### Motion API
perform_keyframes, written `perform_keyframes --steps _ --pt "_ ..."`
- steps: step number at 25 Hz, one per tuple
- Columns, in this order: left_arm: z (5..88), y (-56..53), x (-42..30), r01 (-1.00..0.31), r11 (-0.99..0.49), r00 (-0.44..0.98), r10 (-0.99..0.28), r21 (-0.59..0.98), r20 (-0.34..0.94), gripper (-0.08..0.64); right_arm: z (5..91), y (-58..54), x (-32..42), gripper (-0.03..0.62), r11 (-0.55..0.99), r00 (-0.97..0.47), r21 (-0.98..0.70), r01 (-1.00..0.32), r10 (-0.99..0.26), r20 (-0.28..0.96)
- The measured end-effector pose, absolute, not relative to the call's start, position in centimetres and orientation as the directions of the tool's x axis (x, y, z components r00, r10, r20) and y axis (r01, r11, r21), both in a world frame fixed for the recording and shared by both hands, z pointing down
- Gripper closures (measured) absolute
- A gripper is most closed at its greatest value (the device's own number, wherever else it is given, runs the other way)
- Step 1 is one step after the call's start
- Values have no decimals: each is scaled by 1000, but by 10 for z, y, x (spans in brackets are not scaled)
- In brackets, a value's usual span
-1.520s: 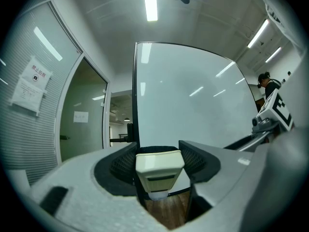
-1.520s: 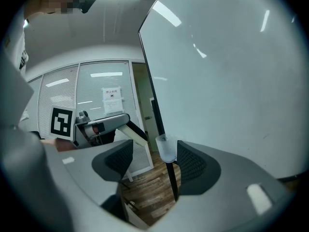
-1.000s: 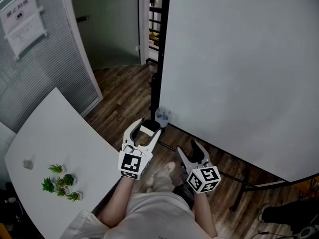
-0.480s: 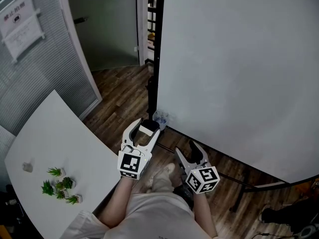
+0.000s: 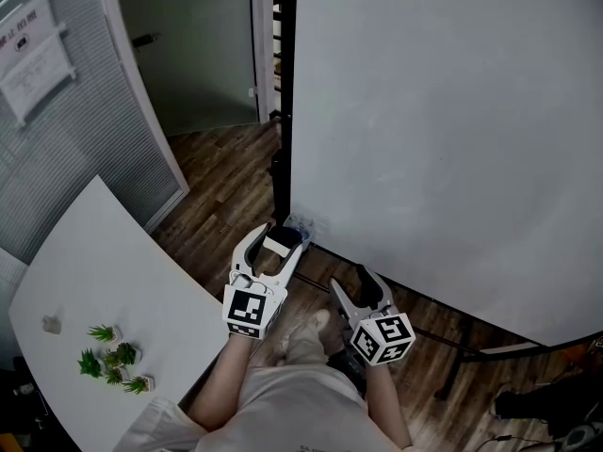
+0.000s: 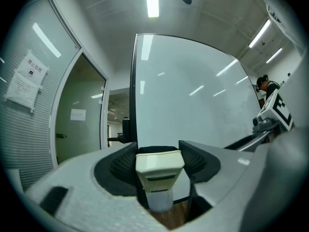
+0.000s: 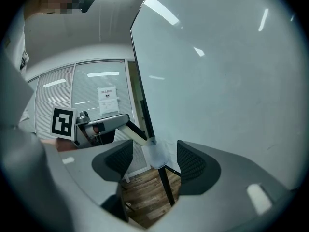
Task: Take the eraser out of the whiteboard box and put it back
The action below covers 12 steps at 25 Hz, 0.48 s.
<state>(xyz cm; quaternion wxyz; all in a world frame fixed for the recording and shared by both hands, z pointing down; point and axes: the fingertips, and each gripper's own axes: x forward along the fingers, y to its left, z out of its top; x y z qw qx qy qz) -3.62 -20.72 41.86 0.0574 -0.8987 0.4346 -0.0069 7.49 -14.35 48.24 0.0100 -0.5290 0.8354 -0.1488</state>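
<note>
Wooden floor [image 5: 226,172] beneath whiteboard [image 5: 452,130]; left claw [image 5: 279,242] grips eraser [image 6: 159,164], right claw [image 5: 350,281] stands open.

The cream eraser [image 6: 160,167] with a dark band is clamped in the left claw [image 6: 160,152], just near of the clear box [image 5: 300,224] at the whiteboard's [image 5: 452,111] lower left corner.
</note>
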Motion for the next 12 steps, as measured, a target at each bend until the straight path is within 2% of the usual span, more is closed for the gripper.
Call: perform_keyframes --steps 12 --pt "423 -225 -21 -766 -635 640 -768 -99 -27 295 483 -157 88 305 377 -424 -265 -888 -894 147"
